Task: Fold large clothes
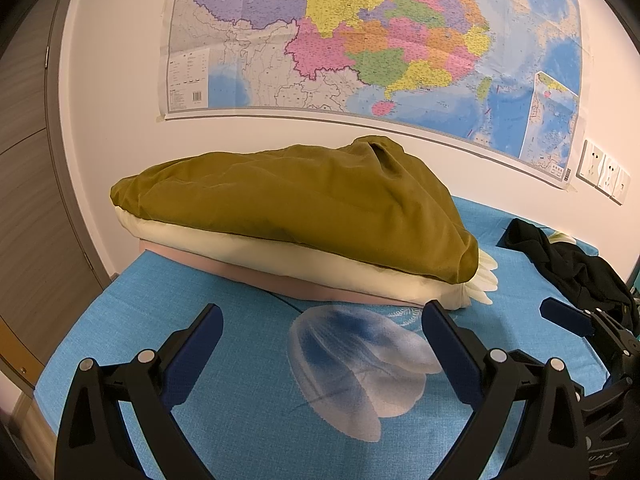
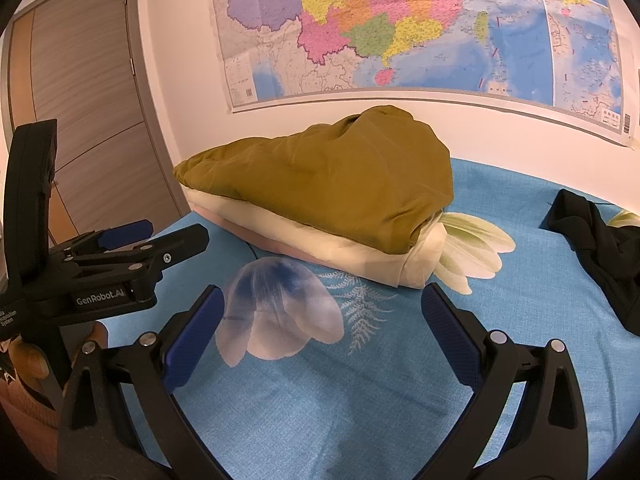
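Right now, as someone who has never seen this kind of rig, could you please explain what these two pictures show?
There is no robot here: a person holds a two-finger clamp in each hand, with a fisheye camera on each looking forward along its fingers.

One picture comes from the left gripper, the other from the right gripper. Both stand open and hold nothing.

Below lies a blue bedsheet with a flower print. On it sits a pile: an olive cloth over cream bedding and a pink layer. A crumpled black garment lies to the right. A map hangs on the wall.

White wall (image 1: 120,60), big colourful map (image 1: 360,40), wood-grain door (image 2: 80,80), wall sockets (image 1: 602,172)
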Available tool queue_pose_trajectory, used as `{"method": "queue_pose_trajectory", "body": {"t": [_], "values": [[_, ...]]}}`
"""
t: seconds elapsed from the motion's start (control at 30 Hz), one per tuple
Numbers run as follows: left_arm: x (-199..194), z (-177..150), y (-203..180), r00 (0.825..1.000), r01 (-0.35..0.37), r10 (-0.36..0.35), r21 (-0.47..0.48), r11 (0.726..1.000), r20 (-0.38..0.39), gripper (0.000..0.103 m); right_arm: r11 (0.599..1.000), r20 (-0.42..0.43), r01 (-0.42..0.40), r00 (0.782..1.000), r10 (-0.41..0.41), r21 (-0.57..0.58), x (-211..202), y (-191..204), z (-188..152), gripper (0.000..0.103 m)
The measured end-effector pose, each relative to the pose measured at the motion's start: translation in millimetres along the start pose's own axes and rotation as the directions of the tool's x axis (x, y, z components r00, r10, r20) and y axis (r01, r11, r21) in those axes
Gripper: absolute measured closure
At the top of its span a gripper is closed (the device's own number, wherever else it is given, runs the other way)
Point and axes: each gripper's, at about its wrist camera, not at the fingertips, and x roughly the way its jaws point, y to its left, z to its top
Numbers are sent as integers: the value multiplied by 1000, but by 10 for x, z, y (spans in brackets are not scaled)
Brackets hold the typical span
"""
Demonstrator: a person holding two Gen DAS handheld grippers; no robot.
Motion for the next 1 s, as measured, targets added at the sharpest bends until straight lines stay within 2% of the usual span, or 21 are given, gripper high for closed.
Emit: {"method": "queue_pose_trajectory", "body": {"t": [0.5,0.77,0.93,1.0], "values": [[4,-1,-8,1000,5,-5,2,1000,-2,7,1000,6,-8,1000,8,4,-6,-6,-3,6],[-49,-1,-57,999,9,-9,12,1000,39,7,1000,11,2,1000,-2,11,-29,-15,-32,6],[37,-27,-166,998,69,-69,-6,998,-7,7,998,19,37,999,-38,45,-122,-158,-122,6],[98,-65,-290,992,118,-117,9,993,-38,7,995,32,70,997,-72,71,-209,-270,-168,6]]}}
